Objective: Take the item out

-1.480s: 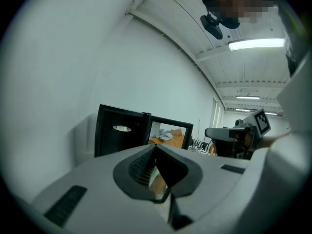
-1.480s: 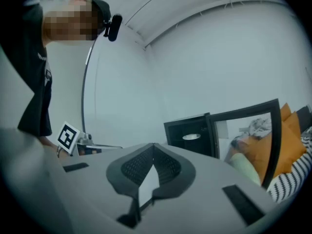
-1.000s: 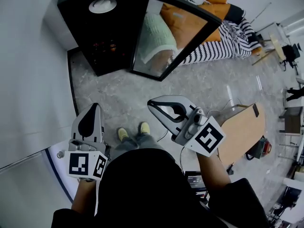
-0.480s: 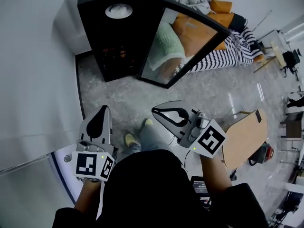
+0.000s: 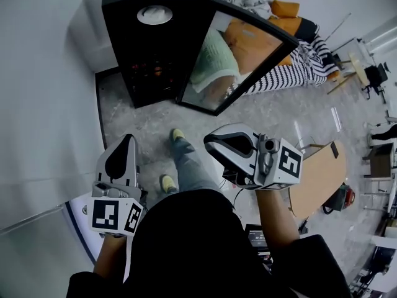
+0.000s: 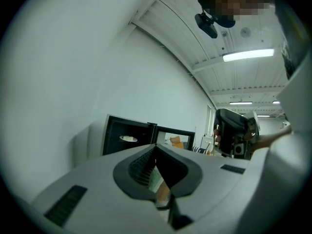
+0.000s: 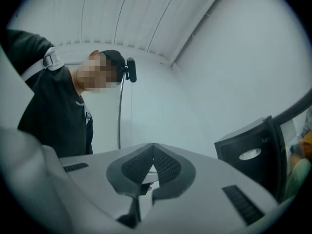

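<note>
**Position of the task's thing.** The black cabinet stands on the floor at 12 o'clock in the head view. Its glass door is swung open toward 2 o'clock. A pale round item shows in the cabinet's upper part. It reads as a flat oval with its long axis running 9 to 3 o'clock. Whether it is a dish or a fitting cannot be told. Small reddish shapes show lower in the opening, too dim to name.

**Fingers.**
- Left gripper: fingers closed tip to tip, with nothing between them.
- Right gripper: fingers closed tip to tip, with nothing held.

**Governing relation.** Both grippers are well apart from the cabinet, which lies toward 12 o'clock from each.
- The left gripper points at 12 o'clock, roughly in line with the opening. Its own view shows the item just above the fingertips.
- The right gripper points toward 9 o'clock, across the body, and sits below the free edge of the door.

The left gripper is judged the better placed. Its fingers must part before any grasp.

**Markings.** No brand or label can be read. Each gripper's cube carries only square black-and-white markers.
</note>
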Demonstrator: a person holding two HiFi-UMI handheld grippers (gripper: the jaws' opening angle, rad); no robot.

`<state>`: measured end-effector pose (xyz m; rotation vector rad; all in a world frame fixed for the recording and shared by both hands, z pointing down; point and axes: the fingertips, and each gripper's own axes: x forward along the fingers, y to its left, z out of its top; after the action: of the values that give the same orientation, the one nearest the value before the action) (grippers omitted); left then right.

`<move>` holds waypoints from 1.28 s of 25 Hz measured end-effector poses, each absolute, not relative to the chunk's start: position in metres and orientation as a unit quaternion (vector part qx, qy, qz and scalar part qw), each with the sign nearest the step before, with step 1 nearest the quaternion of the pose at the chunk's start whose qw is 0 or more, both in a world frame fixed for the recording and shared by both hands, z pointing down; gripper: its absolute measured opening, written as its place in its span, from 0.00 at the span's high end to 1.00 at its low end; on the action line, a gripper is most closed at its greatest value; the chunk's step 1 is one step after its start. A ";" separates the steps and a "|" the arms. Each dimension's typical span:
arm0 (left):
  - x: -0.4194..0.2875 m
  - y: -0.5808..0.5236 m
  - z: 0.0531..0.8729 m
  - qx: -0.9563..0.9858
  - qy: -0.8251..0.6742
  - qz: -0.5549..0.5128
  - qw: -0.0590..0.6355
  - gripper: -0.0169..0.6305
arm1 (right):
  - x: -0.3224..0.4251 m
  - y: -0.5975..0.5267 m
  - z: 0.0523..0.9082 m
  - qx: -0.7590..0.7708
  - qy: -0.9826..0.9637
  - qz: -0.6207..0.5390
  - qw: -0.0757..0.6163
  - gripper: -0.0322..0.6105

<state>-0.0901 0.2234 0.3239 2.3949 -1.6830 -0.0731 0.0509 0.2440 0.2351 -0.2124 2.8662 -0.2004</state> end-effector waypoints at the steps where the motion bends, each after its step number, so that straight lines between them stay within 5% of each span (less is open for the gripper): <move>1: -0.091 0.224 0.324 0.813 -0.572 -0.024 0.106 0.96 | 0.051 0.243 0.235 -0.076 0.986 -0.076 0.130 0.94; 13: -0.091 0.198 0.334 0.816 -0.566 -0.018 0.117 0.96 | 0.053 0.188 0.263 -0.176 0.978 -0.085 0.079 0.94; 22: -0.089 0.143 0.341 0.819 -0.558 -0.007 0.134 0.96 | 0.059 0.127 0.264 -0.183 0.972 -0.101 0.106 0.94; 32: -0.083 0.067 0.340 0.817 -0.557 -0.001 0.149 0.96 | 0.055 0.051 0.295 -0.232 0.967 -0.108 0.009 0.94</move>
<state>-0.0831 0.0675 0.3399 2.3495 -1.6004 -0.0016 0.0552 0.0511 0.2953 -0.7251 3.0194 -0.3358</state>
